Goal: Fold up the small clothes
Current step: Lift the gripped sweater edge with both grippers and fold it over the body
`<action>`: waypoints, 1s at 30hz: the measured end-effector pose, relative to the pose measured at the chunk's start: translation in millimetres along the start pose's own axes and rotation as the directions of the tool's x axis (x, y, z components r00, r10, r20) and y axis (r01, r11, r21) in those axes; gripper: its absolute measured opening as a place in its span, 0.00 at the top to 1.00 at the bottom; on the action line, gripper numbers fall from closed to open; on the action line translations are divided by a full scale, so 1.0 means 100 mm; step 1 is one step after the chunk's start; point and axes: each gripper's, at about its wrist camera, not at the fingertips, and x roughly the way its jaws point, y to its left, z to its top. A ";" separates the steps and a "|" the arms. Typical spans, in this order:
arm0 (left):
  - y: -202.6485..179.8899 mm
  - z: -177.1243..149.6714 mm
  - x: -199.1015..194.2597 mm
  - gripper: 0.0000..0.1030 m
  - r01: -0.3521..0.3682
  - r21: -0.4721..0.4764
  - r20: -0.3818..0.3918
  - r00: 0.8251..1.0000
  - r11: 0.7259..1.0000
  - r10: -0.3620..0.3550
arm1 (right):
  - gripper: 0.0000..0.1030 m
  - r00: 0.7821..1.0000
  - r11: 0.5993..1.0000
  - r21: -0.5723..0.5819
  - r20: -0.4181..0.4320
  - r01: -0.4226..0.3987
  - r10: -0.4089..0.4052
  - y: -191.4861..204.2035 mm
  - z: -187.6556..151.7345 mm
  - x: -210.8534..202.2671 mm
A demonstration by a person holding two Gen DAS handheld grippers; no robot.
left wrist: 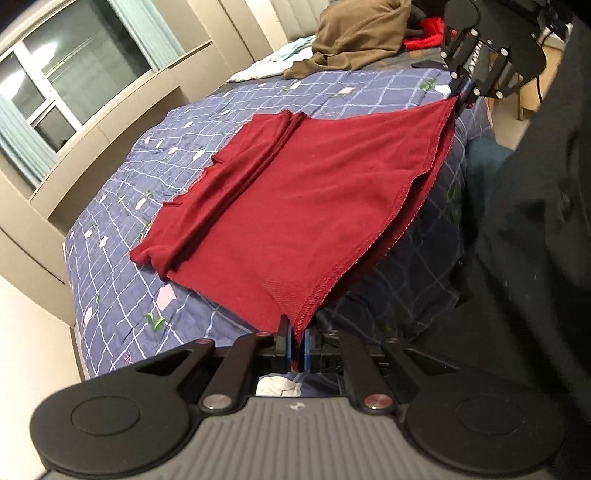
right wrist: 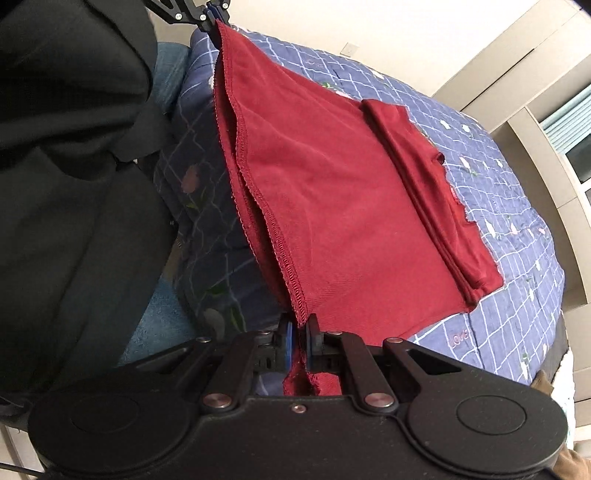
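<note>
A dark red garment [left wrist: 295, 206] lies on a bed covered by a blue checked quilt [left wrist: 122, 229], with its near hem lifted off the quilt by both claws. In the left wrist view the left claw [left wrist: 295, 332] sits at 6 o'clock, clenched on one hem corner, the cloth pinched between its blue pads; the right claw [left wrist: 461, 98] shows at 1 o'clock, gripping the other corner of the same stitched edge, which is stretched between them. The far part of the garment rests flat on the quilt, with a folded band [left wrist: 236, 177] running along its 10 o'clock side. In the right wrist view the right claw [right wrist: 299, 328] at 6 o'clock is clenched on the hem, red cloth bunched below its pads, and the left claw [right wrist: 212, 16] holds the far corner at 11 o'clock. A person's dark clothing [right wrist: 66, 147] fills the 9 o'clock side. An olive-brown garment [left wrist: 354, 37] lies heaped at the bed's far end, at 12 o'clock in the left view, well apart from the red one.
</note>
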 end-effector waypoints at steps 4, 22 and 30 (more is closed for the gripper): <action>0.16 0.06 0.04 0.95 0.021 -0.066 0.014 1.000 0.998 -0.020 | 0.94 1.000 0.999 0.043 0.023 0.004 -0.005 -0.12 0.04 -0.02; 1.42 0.86 0.34 0.95 -0.090 -0.202 0.087 0.990 0.975 0.109 | 0.93 0.969 0.969 0.155 0.129 0.191 -0.211 -1.59 0.33 0.06; 2.13 1.19 0.78 0.95 -0.073 -0.246 0.040 0.996 0.966 0.085 | 0.93 0.970 0.973 0.095 0.109 0.208 -0.218 -2.43 0.53 0.47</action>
